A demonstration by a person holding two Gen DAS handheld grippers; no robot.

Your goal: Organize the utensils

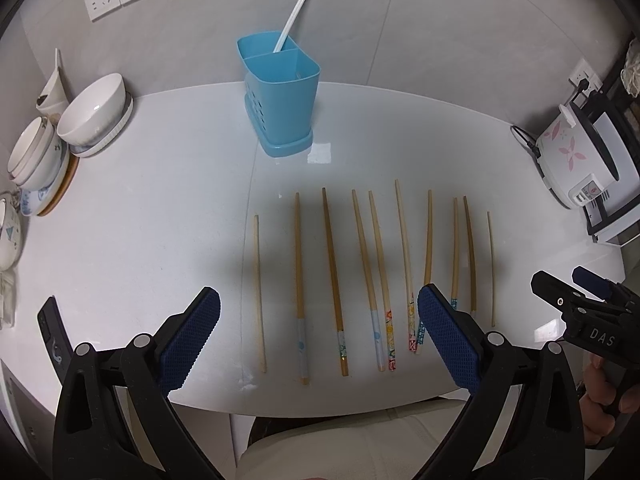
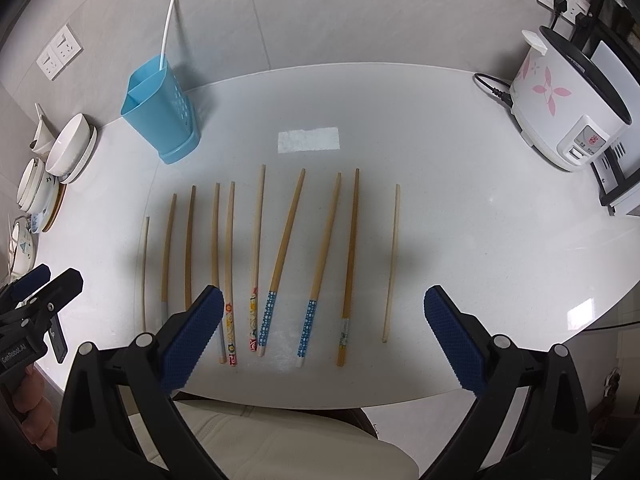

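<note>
Left wrist view: the left gripper (image 1: pixel 318 328) hangs over the near edge of the white table (image 1: pixel 160 200), its blue-padded fingers (image 1: pixel 192 336) spread wide and gripping nothing. The right gripper (image 2: pixel 323 330) is the same, fingers apart and empty, poised above the near ends of the utensils.

Ten chopsticks (image 2: pixel 280 264) lie flat on the table in a loose row, running near to far, mostly apart from one another; several carry coloured patterned bands at their near, thicker ends. Laid out singly like this, each can likely be pinched without disturbing its neighbour. The plain pale stick (image 2: pixel 391 264) at the far right stands well apart from the rest.

The blue holder (image 1: pixel 280 96) stands upright at the far side, left of centre in the right wrist view, divided into two compartments. One white straw-like stick (image 1: pixel 294 14) leans in its far compartment.

Bowls (image 1: pixel 94 112) are stacked at the left edge and a rice cooker (image 2: pixel 568 104) sits far right, both clear of the work area.

Judgement: sorting has not begun; no chopstick has been lifted.
</note>
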